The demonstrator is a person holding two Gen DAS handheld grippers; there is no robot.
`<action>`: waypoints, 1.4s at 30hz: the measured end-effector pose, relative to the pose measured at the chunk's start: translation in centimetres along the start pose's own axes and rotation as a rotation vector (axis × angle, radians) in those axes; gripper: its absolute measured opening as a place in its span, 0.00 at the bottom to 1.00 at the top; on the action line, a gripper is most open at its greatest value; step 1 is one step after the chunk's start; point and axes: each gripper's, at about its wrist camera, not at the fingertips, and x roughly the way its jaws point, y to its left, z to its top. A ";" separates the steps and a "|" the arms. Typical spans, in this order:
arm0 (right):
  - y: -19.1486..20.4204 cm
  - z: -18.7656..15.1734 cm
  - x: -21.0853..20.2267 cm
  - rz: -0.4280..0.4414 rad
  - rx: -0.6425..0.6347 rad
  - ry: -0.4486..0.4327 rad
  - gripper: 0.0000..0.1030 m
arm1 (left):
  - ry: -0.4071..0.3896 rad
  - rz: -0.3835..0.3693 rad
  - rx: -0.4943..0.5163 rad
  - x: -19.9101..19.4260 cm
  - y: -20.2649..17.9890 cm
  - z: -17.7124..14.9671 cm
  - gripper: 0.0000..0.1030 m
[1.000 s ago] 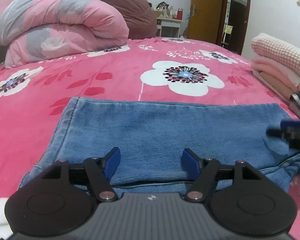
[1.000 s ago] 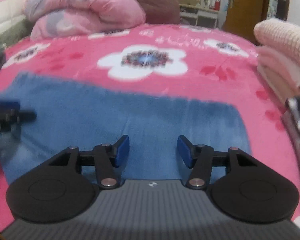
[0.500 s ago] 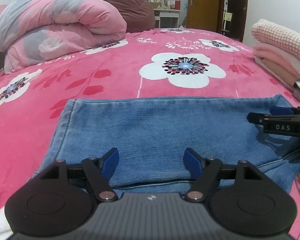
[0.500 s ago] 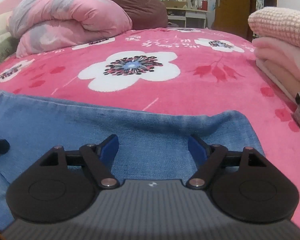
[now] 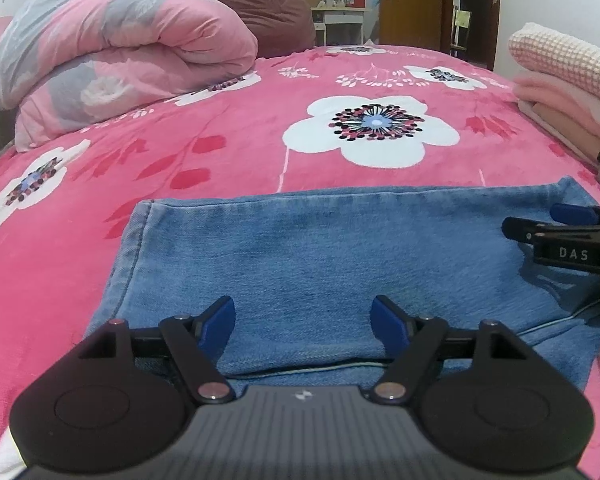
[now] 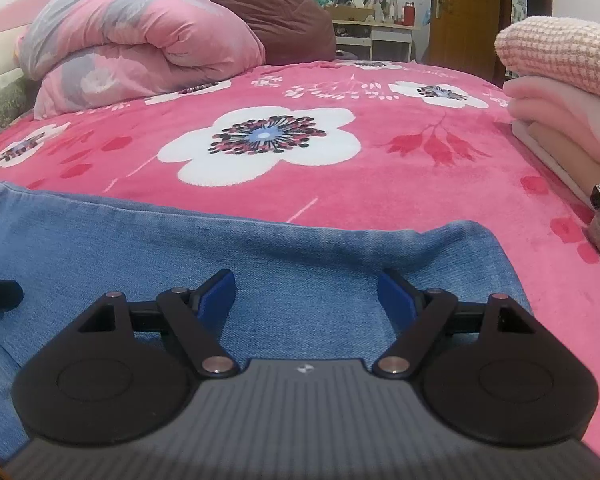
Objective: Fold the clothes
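The folded blue denim jeans (image 5: pixel 340 264) lie long side across, right under both grippers. Left gripper (image 5: pixel 304 322) and right gripper (image 6: pixel 307 294) have just been opening, jaws apart, holding nothing.

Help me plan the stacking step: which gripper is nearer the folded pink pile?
Right. The right gripper hovers over the jeans' end beside the pile; the left gripper is farther away.

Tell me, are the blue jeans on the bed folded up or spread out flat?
Folded. The jeans lie as a neat rectangle on the pink blanket, with another denim layer and seam peeking out under the near edge.
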 end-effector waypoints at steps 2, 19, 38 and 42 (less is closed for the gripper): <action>0.0 0.0 0.0 -0.001 -0.001 -0.002 0.77 | 0.001 0.007 0.004 0.0 -0.1 0.0 0.76; 0.0 -0.3 -0.1 -0.003 0.001 -0.016 0.77 | -0.005 0.038 0.025 -0.1 -0.5 -0.1 0.81; -0.3 -1.1 -1.4 0.015 0.029 -0.044 0.99 | -0.096 0.033 0.014 -0.3 -0.4 -1.5 0.83; 0.2 -2.6 -3.7 -0.008 0.012 -0.053 0.99 | -0.110 0.022 0.018 -0.4 -0.1 -1.7 0.84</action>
